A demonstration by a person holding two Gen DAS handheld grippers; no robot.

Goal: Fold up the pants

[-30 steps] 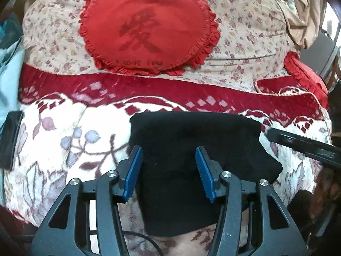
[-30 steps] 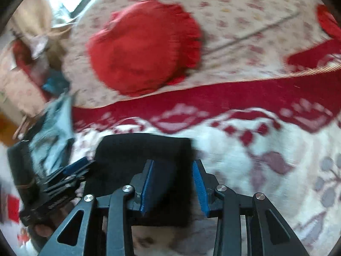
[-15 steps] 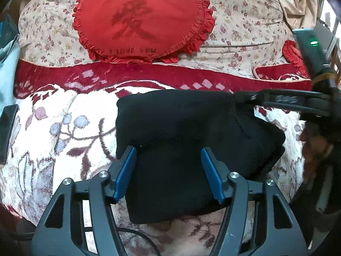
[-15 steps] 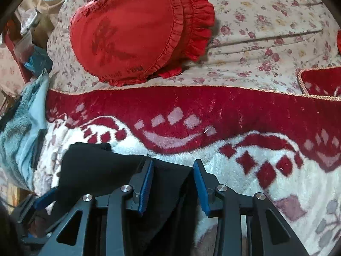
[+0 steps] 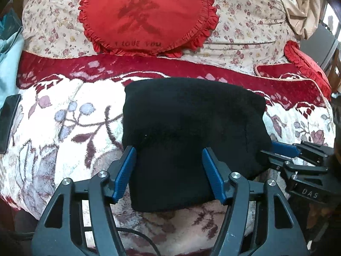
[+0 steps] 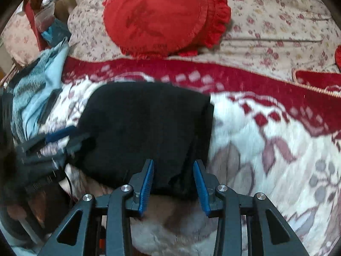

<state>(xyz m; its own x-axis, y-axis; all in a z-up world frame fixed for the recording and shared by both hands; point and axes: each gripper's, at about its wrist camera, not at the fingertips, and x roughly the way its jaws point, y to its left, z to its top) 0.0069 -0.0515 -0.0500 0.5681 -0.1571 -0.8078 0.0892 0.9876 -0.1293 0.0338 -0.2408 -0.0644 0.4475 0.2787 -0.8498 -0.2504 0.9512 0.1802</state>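
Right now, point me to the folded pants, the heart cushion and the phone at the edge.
folded pants (image 5: 191, 115), left wrist view, middle of the black top layer.
heart cushion (image 5: 147, 15), left wrist view, centre of its red face.
phone (image 5: 8, 119), left wrist view, dark screen at the left edge.

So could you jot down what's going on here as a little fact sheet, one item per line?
Garment: black pants, folded into a compact block
Surface: floral blanket with a red border
Behind: red heart-shaped pillow
Left gripper: jaws opening, straddling the near edge of the pants
Right gripper: jaws opening over the pants' right-hand corner
Left edge: dark phone, light blue cloth
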